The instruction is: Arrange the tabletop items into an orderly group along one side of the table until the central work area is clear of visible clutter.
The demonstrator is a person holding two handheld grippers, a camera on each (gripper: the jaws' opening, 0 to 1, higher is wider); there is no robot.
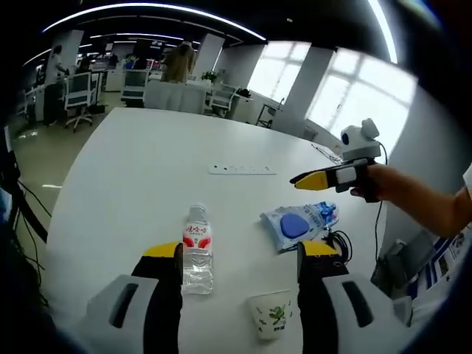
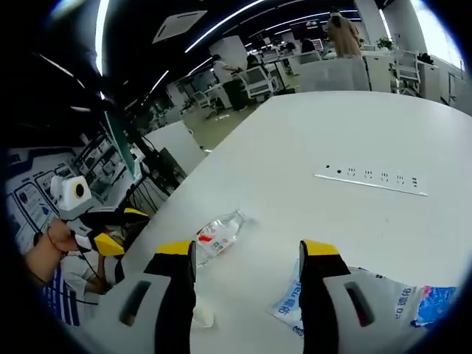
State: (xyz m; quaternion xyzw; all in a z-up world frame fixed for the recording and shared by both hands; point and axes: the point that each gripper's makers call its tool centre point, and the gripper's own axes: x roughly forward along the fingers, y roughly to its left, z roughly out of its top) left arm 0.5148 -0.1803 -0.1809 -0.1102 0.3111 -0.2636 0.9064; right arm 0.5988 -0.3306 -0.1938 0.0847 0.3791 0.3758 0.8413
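A clear water bottle [image 1: 197, 252] with a red label lies on the white table [image 1: 147, 169], just inside the left jaw of my left gripper [image 1: 242, 252], which is open. A paper cup [image 1: 271, 313] with a green print stands near its right jaw. A blue and white packet [image 1: 299, 225] lies beyond. My right gripper [image 1: 328, 178] is held above the table's right edge. In the right gripper view, my right gripper [image 2: 247, 252] is open over the table, with the bottle [image 2: 217, 234] ahead on the left and the packet [image 2: 383, 302] behind its right jaw. The left gripper [image 2: 110, 228] hovers at the far left.
A white power strip [image 1: 242, 169] [image 2: 372, 179] is set into the table's middle. A black cable [image 1: 341, 242] coils at the right edge. Office chairs [image 1: 77, 92], desks and people stand beyond the far end. Most of the tabletop is bare.
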